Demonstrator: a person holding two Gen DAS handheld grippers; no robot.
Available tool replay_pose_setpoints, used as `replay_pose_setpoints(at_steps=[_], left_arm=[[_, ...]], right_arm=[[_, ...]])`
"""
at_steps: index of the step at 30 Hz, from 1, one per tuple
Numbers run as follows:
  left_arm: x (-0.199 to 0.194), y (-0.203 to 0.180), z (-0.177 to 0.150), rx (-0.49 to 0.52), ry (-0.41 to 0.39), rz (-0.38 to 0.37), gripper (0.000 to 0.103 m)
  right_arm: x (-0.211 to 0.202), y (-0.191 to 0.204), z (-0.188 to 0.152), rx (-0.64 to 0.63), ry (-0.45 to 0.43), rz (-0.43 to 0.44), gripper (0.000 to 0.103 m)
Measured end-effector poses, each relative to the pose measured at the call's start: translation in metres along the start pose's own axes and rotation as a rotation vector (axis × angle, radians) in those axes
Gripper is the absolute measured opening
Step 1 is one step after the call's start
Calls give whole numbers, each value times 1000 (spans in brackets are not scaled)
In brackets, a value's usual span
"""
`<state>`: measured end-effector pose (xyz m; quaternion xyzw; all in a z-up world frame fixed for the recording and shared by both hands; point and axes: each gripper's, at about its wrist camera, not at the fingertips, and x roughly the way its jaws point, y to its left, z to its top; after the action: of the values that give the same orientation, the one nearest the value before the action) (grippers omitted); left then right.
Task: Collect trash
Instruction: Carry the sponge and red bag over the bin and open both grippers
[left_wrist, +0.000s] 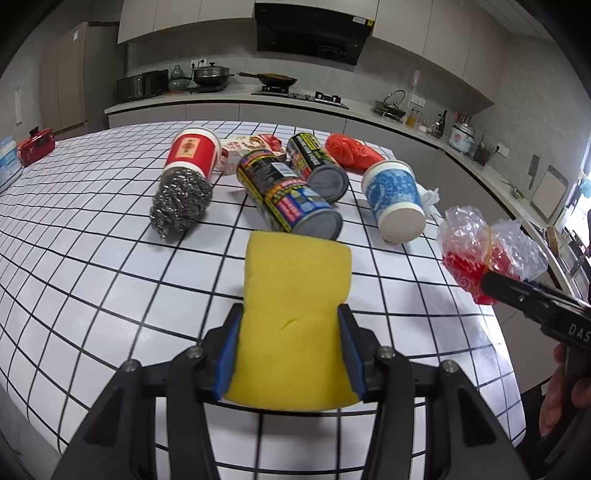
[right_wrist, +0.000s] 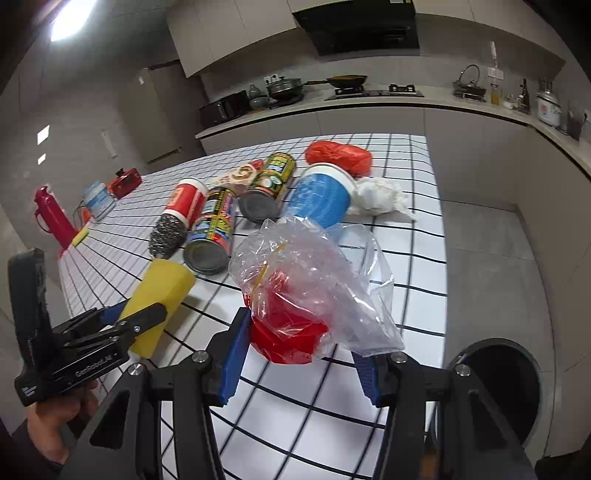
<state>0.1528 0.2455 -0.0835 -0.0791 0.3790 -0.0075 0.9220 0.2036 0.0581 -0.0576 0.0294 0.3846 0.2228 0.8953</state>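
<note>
My left gripper (left_wrist: 290, 312) is shut on a yellow sponge (left_wrist: 295, 266), held just above the white grid-patterned table (left_wrist: 110, 240). To its right, my right gripper (right_wrist: 299, 332) is shut on a crumpled clear plastic bag (right_wrist: 314, 266) with something red (right_wrist: 288, 332) inside. More trash lies beyond: a red cup (left_wrist: 192, 151) with a steel wool ball (left_wrist: 181, 203) at its mouth, two cans (left_wrist: 288, 195) on their sides, a blue cup (left_wrist: 391, 195), a red plastic bag (left_wrist: 351, 151), white tissue (left_wrist: 428, 199) and a small carton (left_wrist: 243, 147).
A dark round bin opening (right_wrist: 498, 387) sits on the floor just past the table's right edge. A red flask (right_wrist: 51, 218) and a red box (left_wrist: 35, 146) stand at the table's far left. Kitchen counters run along the back walls.
</note>
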Motion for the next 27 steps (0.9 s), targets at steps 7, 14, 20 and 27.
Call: replay_pose_setpoints(at_steps=[7,14,20,27], left_arm=[[-3,-14,-9,2,7,19,50],[-10,-23,-12,6,-9,29,50],[-16,-32,-14,6,-22,37,50],[-19,-51,-16,12,-28,34,50]], right_arm=[[-8,-12,-5,15,-9,-20,54],[-15,-10,-10,-3,-21,-71,54],[-23,-14,-12,-3,-22,-99,54],[-36,-26,-15,-9,-30,-119,54]])
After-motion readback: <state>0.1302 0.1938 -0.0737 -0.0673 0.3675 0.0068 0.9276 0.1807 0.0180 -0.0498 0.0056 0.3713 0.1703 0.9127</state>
